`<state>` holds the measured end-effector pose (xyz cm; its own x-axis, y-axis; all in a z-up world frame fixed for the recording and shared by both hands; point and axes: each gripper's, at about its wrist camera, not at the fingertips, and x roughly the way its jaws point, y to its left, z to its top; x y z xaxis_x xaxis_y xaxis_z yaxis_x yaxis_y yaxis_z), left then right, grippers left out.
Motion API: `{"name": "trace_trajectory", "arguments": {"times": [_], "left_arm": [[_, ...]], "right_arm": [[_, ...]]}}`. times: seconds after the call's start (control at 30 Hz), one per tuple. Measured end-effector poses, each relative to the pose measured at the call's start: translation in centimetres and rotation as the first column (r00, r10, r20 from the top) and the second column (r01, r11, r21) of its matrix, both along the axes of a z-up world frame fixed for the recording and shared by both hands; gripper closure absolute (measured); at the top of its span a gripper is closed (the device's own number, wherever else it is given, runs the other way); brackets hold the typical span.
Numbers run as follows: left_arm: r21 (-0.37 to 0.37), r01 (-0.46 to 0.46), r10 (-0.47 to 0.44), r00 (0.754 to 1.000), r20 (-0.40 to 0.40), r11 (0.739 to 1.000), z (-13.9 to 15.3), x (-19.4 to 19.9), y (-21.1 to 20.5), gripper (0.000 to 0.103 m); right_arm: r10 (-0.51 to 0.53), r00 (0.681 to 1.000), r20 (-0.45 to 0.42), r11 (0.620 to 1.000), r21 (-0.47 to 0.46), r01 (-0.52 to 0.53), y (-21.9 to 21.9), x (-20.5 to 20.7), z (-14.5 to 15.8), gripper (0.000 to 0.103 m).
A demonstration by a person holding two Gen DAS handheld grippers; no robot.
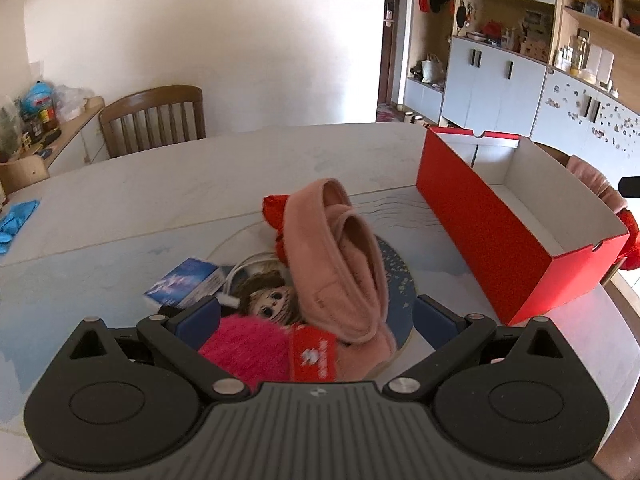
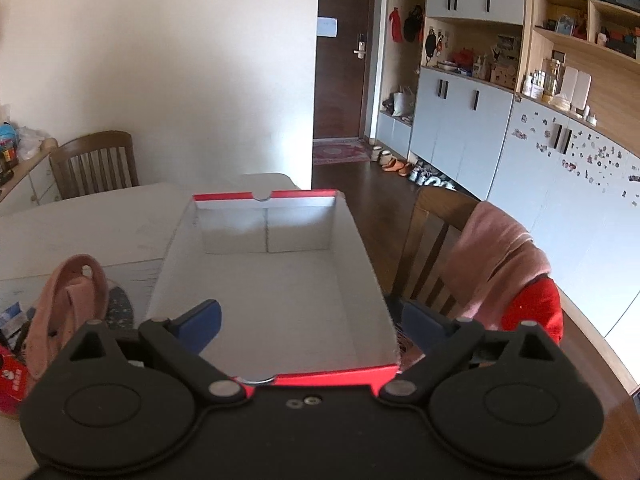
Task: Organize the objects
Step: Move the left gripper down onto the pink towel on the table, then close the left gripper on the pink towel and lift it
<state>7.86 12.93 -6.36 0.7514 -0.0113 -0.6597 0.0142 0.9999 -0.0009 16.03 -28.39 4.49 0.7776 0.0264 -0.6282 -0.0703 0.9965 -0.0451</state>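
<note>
Left gripper (image 1: pixel 318 322) fingers spread wide, gripping nothing, hovering just above a pile of stuff on the pale round table (image 1: pixel 140 200). Pile contents: pink plush headband (image 1: pixel 344 256) looped up on top, red bow (image 1: pixel 276 210) sticking out behind it, a doll face (image 1: pixel 272 300) with brown hair under the headband, fuzzy magenta item (image 1: pixel 244 348) at the near edge, red packet with white print (image 1: pixel 314 354) beside that, small blue-white box (image 1: pixel 184 282) to the left, white cable (image 1: pixel 244 266) curling between box and doll. All of it sits on or near a round patterned mat (image 1: pixel 394 276). Red open box (image 1: pixel 492 232) with white interior stands on the table to the right of the pile, apart from it; nothing visible inside. Right gripper (image 2: pixel 310 326) also spread open and unloaded, positioned over the near end of that same red box (image 2: pixel 276 280), left blue pad (image 2: pixel 202 320) above the box interior, right pad past the box's right wall. From the right wrist view the headband (image 2: pixel 66 300) is at left, outside the box. Wooden chair (image 2: pixel 432 248) to the right of the box has a pink cloth (image 2: pixel 496 256) draped on it, with something red (image 2: pixel 536 308) below the cloth. Second wooden chair (image 1: pixel 154 120) on the far side of the table. Blue glove-like item (image 1: pixel 16 220) at the table's left edge.
</note>
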Motion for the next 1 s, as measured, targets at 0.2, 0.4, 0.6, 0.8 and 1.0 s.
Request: {"name": "trace_trajectory", "arguments": {"times": [0.2, 0.4, 0.6, 0.8, 1.0], "left_arm": [[0.034, -0.008, 0.009, 0.999, -0.035, 0.999, -1.0, 3.5, -2.0, 0.0], [0.072, -0.031, 0.037, 0.995, -0.087, 0.997, -2.7, 7.1, -3.9, 0.0], [0.116, -0.069, 0.084, 0.988, -0.13, 0.991, -4.2, 9.7, -4.6, 0.0], [0.15, -0.091, 0.116, 0.979, -0.166, 0.984, -5.6, 11.9, -5.2, 0.0], [0.164, -0.128, 0.16, 0.967, -0.199, 0.978, -7.0, 13.5, -5.1, 0.001]], "right_arm": [[-0.002, 1.0, -0.021, 1.0, -0.012, 0.002, -2.2, 2.8, -0.6, 0.007], [-0.017, 0.995, -0.101, 1.0, 0.001, 0.017, -4.2, 6.3, -1.9, 0.013], [0.026, 0.989, -0.148, 1.0, -0.011, -0.028, -4.4, 8.7, -3.3, 0.023], [0.051, 0.979, -0.197, 0.999, 0.003, -0.051, -4.6, 10.4, -4.4, 0.033], [0.086, 0.967, -0.241, 0.996, 0.018, -0.084, -4.7, 11.3, -5.2, 0.051]]}}
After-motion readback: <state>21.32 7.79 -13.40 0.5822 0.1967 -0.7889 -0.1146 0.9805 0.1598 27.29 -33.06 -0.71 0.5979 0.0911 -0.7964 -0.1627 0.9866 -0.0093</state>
